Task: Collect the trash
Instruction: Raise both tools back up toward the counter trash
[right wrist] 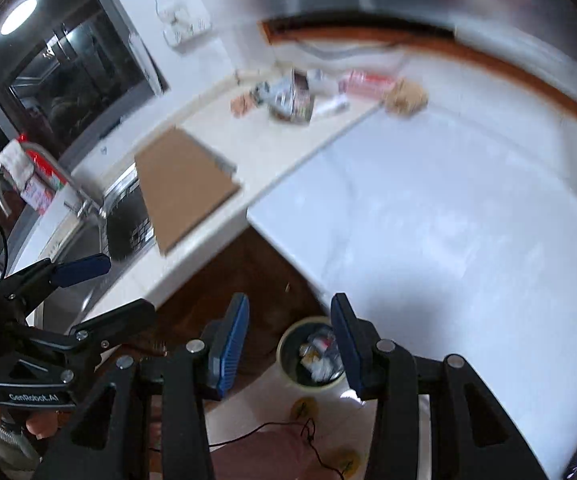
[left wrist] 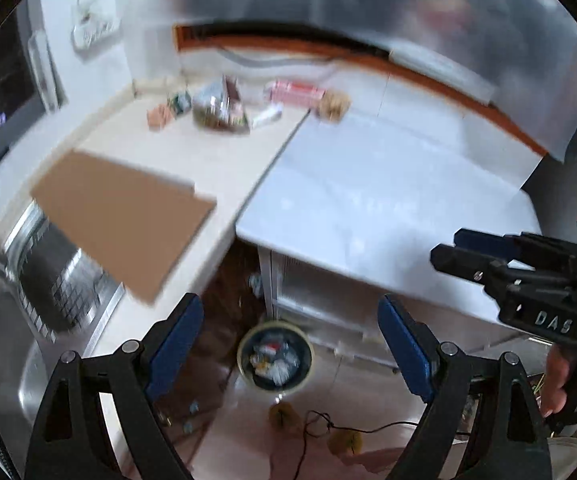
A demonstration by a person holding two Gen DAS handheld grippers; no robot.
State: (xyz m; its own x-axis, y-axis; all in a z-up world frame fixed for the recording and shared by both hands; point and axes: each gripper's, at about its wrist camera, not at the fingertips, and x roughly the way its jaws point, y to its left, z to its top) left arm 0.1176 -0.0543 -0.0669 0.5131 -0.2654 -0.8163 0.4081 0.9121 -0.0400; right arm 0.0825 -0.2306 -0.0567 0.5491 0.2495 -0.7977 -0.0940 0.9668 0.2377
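Taking the cardboard sheet (left wrist: pixel 124 224) on the pale counter (left wrist: pixel 224 160) as the landmark, the steel sink (left wrist: pixel 12 360) lies just to its left, and the sheet's near corner overhangs a dark dish rack (left wrist: pixel 60 280) in that sink.

Beyond the sheet, at the far back of the counter, sits a blurred cluster of trash: a small orange wrapper (left wrist: pixel 159 117), a clear bag of packets (left wrist: pixel 218 110), a white tube (left wrist: pixel 266 116), a pink-and-white packet (left wrist: pixel 296 92) and a crumpled brown wad (left wrist: pixel 333 105). All of it lies well apart from both tools.

Below and to the right of the sheet, down on the floor beside the white cabinet (left wrist: pixel 388 184), stands a round bin (left wrist: pixel 274 360) already holding crumpled wrappers.

The left gripper (left wrist: pixel 290 344) hangs over that bin, its blue pads spread wide with nothing between them. To the right of the sheet, the right gripper (right wrist: pixel 290 344) is also above the bin (right wrist: pixel 312 356), its pads parted more narrowly and likewise pinching nothing. A hand (left wrist: pixel 560 380) grips the right tool's handle.
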